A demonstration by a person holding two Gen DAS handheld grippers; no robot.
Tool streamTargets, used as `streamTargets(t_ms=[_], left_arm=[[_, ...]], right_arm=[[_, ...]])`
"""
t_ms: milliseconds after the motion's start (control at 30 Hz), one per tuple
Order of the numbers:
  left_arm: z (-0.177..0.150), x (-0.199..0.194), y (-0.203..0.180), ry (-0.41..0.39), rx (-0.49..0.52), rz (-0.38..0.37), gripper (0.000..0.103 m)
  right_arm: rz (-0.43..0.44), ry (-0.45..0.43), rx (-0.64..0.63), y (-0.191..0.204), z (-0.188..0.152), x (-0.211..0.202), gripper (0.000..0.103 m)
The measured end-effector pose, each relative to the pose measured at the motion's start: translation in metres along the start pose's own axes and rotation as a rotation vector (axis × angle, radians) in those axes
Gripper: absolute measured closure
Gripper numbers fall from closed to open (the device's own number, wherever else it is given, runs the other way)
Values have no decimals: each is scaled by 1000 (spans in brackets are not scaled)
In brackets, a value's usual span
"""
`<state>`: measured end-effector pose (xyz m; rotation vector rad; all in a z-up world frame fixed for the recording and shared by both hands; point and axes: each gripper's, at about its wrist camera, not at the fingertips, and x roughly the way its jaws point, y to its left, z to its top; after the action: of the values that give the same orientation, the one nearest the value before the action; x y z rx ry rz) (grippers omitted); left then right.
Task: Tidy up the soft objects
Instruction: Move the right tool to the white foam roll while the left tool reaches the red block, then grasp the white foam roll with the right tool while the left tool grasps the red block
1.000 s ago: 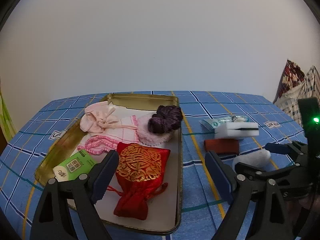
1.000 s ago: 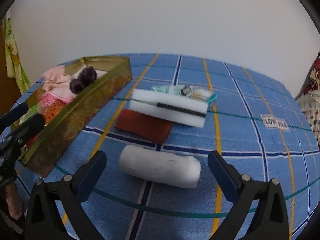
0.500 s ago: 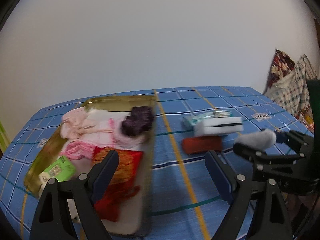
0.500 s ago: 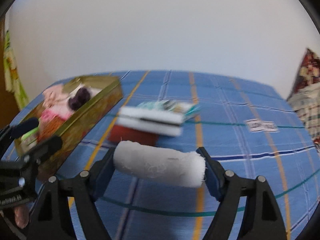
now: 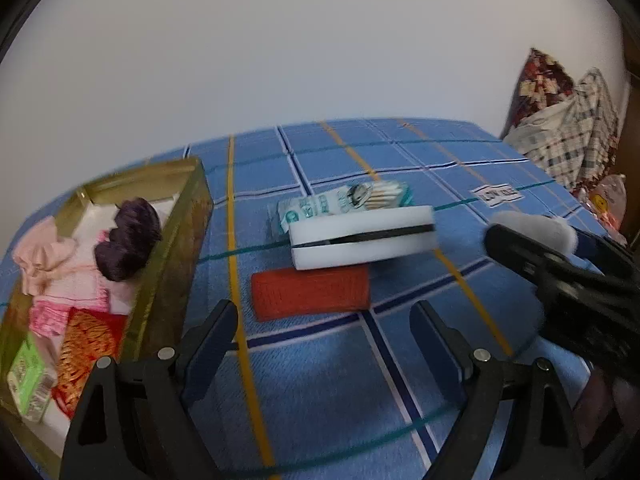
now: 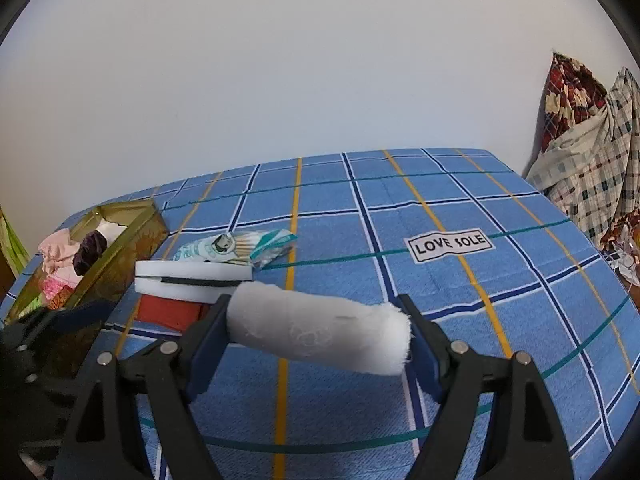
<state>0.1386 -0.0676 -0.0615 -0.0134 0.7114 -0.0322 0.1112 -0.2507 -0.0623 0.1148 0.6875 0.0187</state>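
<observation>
My right gripper is shut on a white rolled towel, gripped end to end and lifted off the blue checked cloth; the towel also shows at the right of the left wrist view. My left gripper is open and holds nothing, just short of a red cloth pad. Behind the pad lie a white sponge block with a black stripe and a teal printed packet. A gold tin tray at the left holds a purple scrunchie, pink cloths and a red-and-gold pouch.
A green packet lies in the tray's near corner. A pile of patterned and plaid fabric rises past the table's right edge. A "LOVE SOLE" label is sewn on the cloth. A plain white wall stands behind the table.
My right gripper closed on the white towel roll and lifted it off the cloth. My left gripper swung right, from over the tray's red pouch to in front of the red pad.
</observation>
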Motion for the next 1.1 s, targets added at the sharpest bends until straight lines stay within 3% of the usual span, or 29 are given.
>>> streamTargets(t_ms=[400, 467, 733, 1100], left_arm=[[16, 39, 4, 101, -39, 31, 14], [16, 41, 8, 113, -55, 35, 24], [8, 23, 6, 63, -32, 17, 25], [-6, -15, 18, -78, -51, 33, 25]], right_arm=[[20, -29, -22, 5, -2, -6, 22], [21, -28, -27, 6, -2, -5, 23], [12, -62, -34, 7, -3, -12, 22], [2, -125, -58, 11, -4, -23, 22]])
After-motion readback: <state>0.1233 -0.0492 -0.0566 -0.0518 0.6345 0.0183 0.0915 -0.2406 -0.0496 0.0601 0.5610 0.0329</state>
